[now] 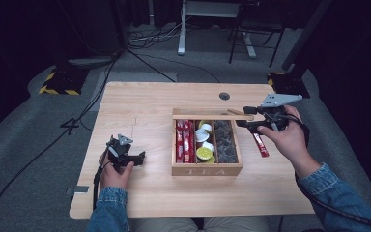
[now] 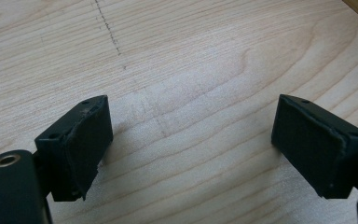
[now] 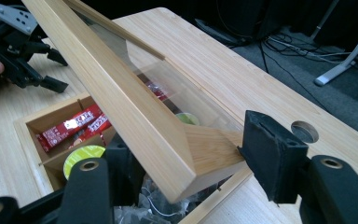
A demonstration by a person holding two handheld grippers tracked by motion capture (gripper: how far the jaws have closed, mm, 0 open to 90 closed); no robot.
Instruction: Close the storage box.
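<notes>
grey carpet (image 1: 24, 145), dark room, possibly curtained

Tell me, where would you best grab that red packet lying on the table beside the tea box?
Probably across the narrow middle of the red packet, from straight above. It lies flat and slim on the table, right of the tea box, so only its long edges give the gripper a hold; the box wall crowds its left side.

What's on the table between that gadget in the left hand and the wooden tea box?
Nothing: in the high view, bare wooden tabletop separates the left hand-held gripper from the tea box. The left gripper view shows plain wood between its open jaws too.
</notes>
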